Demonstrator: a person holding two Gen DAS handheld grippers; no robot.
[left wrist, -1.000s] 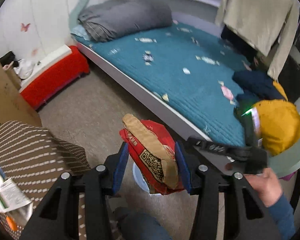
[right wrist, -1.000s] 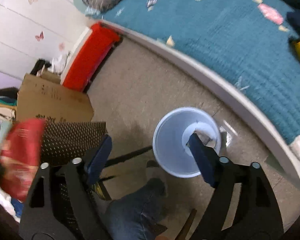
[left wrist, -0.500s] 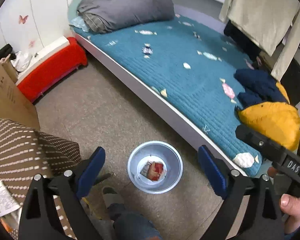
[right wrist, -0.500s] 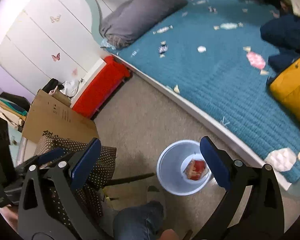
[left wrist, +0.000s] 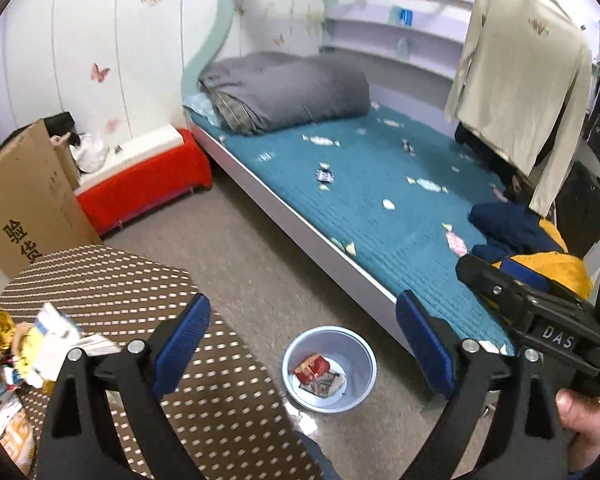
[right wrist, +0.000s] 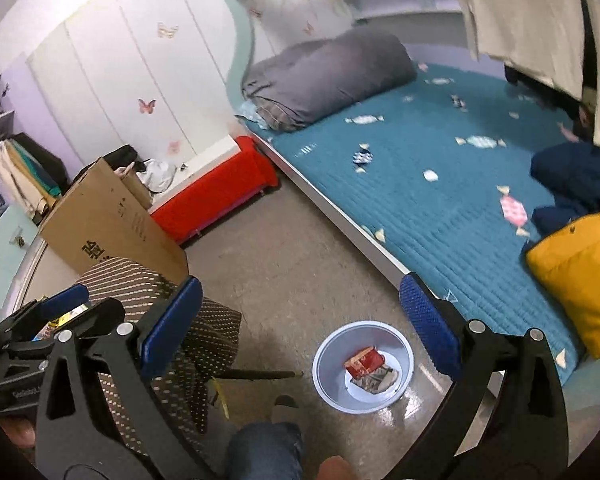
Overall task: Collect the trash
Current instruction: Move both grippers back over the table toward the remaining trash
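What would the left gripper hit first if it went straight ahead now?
Probably the floor beside the bed. The left gripper is open and empty, and nothing shows between its jaws, though depth is unclear.

The pile of wrappers (left wrist: 24, 356) on the counter (left wrist: 140, 304) is blurred and cut off at the left edge; print on the trash (right wrist: 370, 368) in the bin (right wrist: 328, 350) is unreadable.

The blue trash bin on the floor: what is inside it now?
Inside the blue trash bin lies a red snack wrapper on top of another crumpled wrapper. What lies under them is covered.
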